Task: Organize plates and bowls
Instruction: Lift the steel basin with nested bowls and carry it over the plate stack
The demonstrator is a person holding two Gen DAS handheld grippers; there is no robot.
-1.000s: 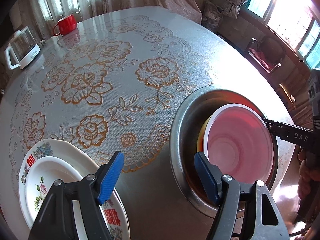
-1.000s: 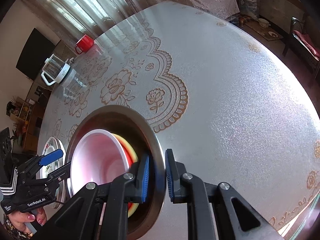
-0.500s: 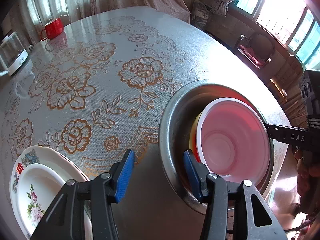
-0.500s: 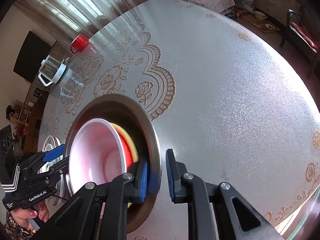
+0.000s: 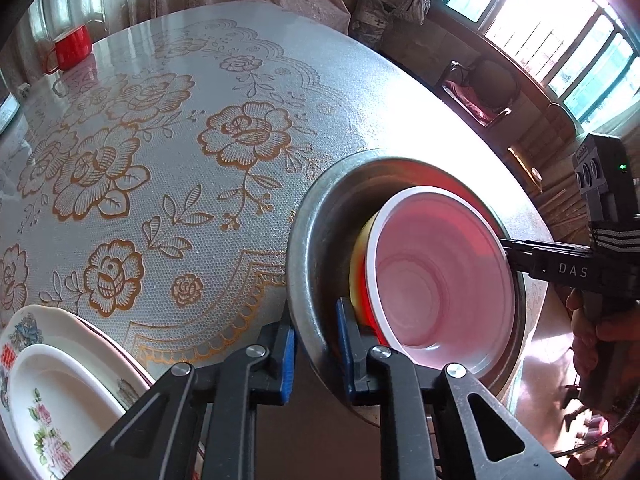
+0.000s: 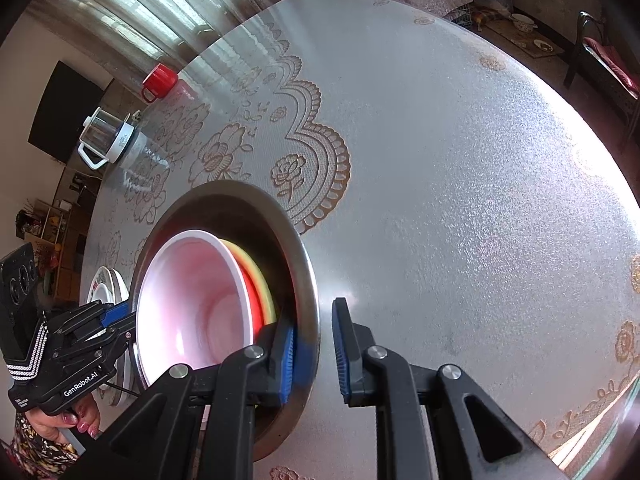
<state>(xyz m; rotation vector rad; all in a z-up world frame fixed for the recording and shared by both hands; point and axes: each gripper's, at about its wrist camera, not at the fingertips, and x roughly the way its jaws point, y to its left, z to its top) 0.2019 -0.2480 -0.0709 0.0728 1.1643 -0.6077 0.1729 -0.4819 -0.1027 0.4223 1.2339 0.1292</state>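
Note:
A large steel basin (image 5: 308,264) (image 6: 308,280) holds nested bowls: a pink-and-white one (image 5: 440,280) (image 6: 192,300) on top, with red and yellow rims beneath. My left gripper (image 5: 314,348) is shut on the basin's near rim, one blue pad inside and one outside. My right gripper (image 6: 314,354) straddles the opposite rim; the inner pad touches the rim, the outer pad stands a little off it. Floral plates (image 5: 52,392) are stacked at the lower left of the left wrist view and show small in the right wrist view (image 6: 106,286).
A red mug (image 5: 72,46) (image 6: 160,80) and a glass kettle (image 6: 106,140) stand at the far side of the round table with its lace cloth (image 5: 160,140). Chairs stand by the window beyond the table edge.
My left gripper moved right from beside the plates to the basin and closed on its rim. My right gripper stayed on the opposite rim.

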